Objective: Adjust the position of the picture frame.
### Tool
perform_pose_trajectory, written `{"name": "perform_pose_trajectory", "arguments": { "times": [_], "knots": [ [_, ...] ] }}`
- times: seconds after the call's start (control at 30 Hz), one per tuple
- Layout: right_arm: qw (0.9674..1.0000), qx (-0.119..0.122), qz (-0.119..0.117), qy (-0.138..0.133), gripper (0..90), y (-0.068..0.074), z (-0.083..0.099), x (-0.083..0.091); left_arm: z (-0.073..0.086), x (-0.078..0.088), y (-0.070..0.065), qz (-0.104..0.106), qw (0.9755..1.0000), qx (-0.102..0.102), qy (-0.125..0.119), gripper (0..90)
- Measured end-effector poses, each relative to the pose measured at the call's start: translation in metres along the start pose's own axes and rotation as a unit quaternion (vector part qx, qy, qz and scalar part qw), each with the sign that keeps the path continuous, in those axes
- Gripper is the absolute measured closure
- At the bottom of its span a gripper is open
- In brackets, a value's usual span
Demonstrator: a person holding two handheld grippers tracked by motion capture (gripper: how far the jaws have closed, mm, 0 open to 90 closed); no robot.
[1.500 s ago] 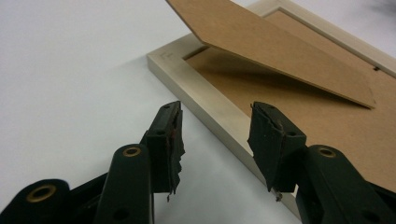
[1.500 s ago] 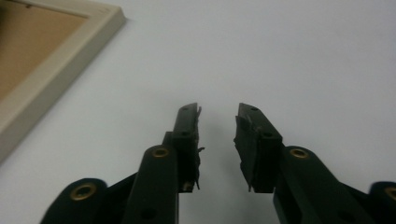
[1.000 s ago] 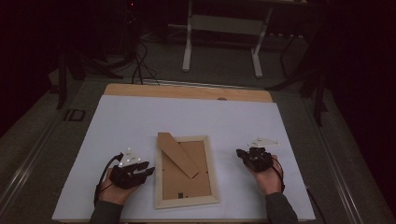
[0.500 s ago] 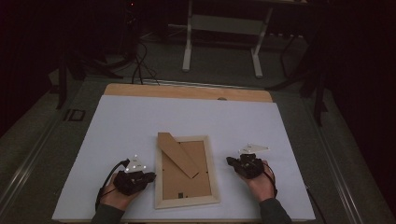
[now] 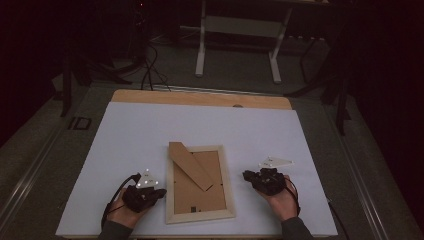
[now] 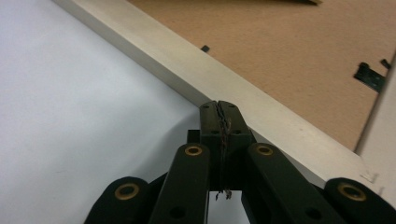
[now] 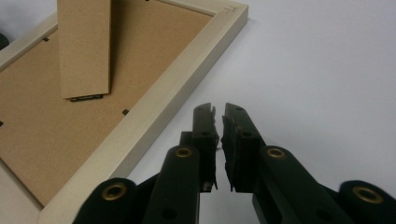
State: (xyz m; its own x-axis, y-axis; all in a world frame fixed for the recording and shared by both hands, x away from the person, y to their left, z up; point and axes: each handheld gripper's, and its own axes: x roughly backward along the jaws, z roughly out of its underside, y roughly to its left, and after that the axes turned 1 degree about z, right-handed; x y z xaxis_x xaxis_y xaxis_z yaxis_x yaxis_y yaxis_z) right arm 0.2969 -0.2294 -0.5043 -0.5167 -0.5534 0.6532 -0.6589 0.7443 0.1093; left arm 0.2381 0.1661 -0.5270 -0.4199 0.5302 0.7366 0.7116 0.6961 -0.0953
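A pale wooden picture frame (image 5: pixel 200 217) lies face down on the white sheet, its brown backing board (image 5: pixel 202 197) up. A brown fold-out stand (image 5: pixel 189 164) lies slanted across the board. My left gripper (image 5: pixel 163 192) rests at the frame's left rail (image 6: pixel 163 60). Its jaws have just been closing and now stand shut with nothing between them, and the left gripper (image 6: pixel 219 105) tips touch the rail's outer edge. My right gripper (image 5: pixel 245 175) lies on the sheet right of the frame (image 7: pixel 177 88), apart from it. The right gripper (image 7: pixel 218 110) jaws have just been opening to a narrow, empty gap.
The white sheet (image 5: pixel 150 130) covers the table, and a wooden strip (image 5: pixel 200 98) shows at its far edge. Beyond it, white table legs (image 5: pixel 201 45) and cables (image 5: pixel 147 65) stand on the dark floor. Bare sheet lies on all sides of the frame.
Both hands have slid slightly toward the near edge and the frame. The left jaws have closed, and the right jaws have parted a little.
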Motion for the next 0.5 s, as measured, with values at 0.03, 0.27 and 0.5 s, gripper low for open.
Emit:
{"name": "perform_pose_trajectory", "arguments": {
  "times": [0.03,0.27,0.5],
  "knots": [
    [1.0,-0.003,-0.002,0.0,81.8,-0.0004,0.0006,0.0022,-0.0001,0.0009,-0.0014,0.002,1.0,-0.003,-0.003,90.0],
    [1.0,-0.004,-0.006,-0.001,79.7,-0.0006,0.001,0.0041,-0.0004,0.003,-0.0047,0.013,0.9999,-0.01,-0.005,90.0],
    [0.9999,-0.006,-0.009,-0.001,78.9,-0.0023,0.0018,0.0043,-0.0002,0.0029,-0.0073,0.02,0.9997,-0.013,-0.004,90.0]
  ]
}}
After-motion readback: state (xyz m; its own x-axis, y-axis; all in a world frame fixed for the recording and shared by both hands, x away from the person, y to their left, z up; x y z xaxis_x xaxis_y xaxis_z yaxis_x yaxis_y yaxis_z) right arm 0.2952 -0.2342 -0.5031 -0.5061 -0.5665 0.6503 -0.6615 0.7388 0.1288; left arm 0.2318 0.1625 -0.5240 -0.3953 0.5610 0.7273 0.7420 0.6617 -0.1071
